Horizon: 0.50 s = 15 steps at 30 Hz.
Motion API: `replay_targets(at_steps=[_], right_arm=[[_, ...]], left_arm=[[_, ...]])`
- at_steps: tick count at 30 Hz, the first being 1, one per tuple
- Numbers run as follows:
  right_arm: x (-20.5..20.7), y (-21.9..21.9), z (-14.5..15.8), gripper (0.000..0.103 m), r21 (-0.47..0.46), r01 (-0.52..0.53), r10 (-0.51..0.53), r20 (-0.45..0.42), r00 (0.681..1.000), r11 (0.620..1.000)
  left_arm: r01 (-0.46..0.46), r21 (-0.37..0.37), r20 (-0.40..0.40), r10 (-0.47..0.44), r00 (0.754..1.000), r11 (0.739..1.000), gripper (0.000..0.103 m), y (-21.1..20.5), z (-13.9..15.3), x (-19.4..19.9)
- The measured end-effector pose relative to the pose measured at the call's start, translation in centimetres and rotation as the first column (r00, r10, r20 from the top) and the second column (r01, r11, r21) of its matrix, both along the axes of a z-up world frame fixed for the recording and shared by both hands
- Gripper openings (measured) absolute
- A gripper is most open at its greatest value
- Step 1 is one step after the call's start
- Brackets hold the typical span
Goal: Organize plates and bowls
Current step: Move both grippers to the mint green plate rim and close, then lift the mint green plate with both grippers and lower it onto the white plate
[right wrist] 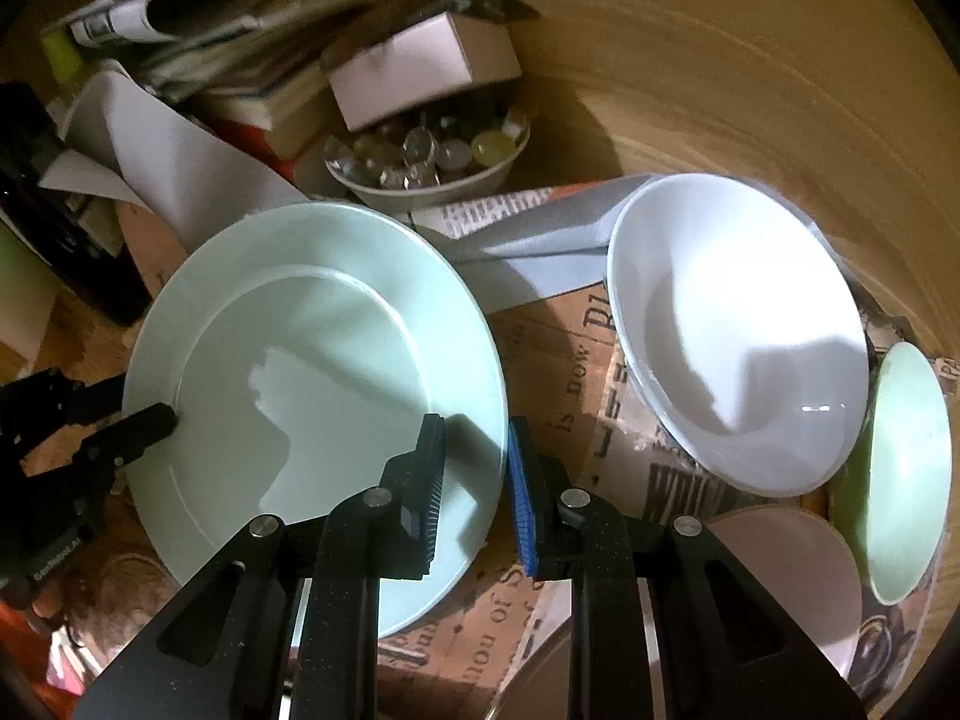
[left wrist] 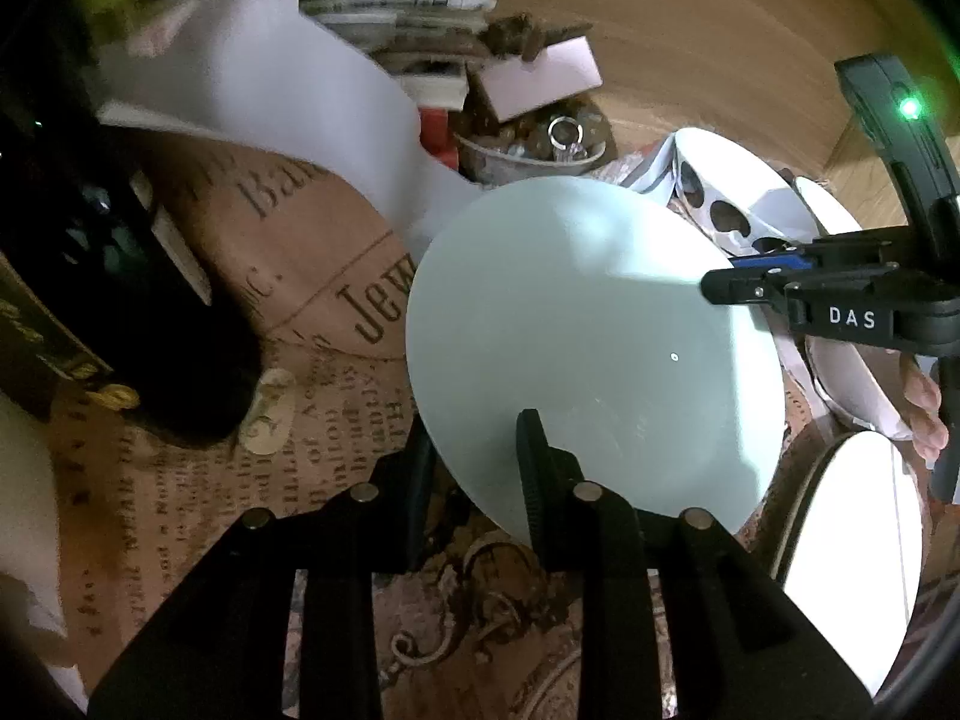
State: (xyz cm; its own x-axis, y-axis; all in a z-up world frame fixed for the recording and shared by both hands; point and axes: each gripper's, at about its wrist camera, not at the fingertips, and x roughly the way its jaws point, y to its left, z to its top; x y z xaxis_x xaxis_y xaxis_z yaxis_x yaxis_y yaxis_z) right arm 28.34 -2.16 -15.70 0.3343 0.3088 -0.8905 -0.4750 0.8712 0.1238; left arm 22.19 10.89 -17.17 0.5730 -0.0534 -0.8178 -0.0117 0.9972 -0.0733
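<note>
Plainly, the large pale green round ceramic plate [right wrist: 312, 372] is the thing in hand, lying on the newspaper-print table covering [right wrist: 558, 360] with clutter behind it. To its right stands a tilted white ceramic bowl [right wrist: 738, 324], then a small green bowl [right wrist: 912, 480] and a pinkish plate [right wrist: 786, 570] close by.

Both tongs grip the green plate by its rim from opposite edges. The left gripper [left wrist: 474, 468] has its jaws nearly closed, one finger under the rim and one on top. The right gripper [right wrist: 477, 480] is likewise pinched close, its blue-padded fingers [right wrist: 519, 498] straddling the near right edge; from the left wrist view it reaches in over the far rim.

To do this step well, I judge the plate should be lifted level, both hands rising together, since a thin rim can slip from the pads if one side leads. It likely belongs on or beside the other plate, clear of the tilted white bowl.

Both grippers point steeply downward, converging on the plate; fingers of the person's hand [left wrist: 924, 414] show behind the right tool.
</note>
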Motion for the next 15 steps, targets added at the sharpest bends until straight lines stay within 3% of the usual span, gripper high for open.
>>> replay_targets(at_steps=[15], right_arm=[[-5.5, -2.9, 5.9, 0.019, 0.117, 0.012, -0.027, 0.123, 0.992, 0.993]], left_arm=[[-0.055, -0.036, 0.138, 0.059, 0.989, 0.998, 0.026, 0.7, 5.9, -4.0]])
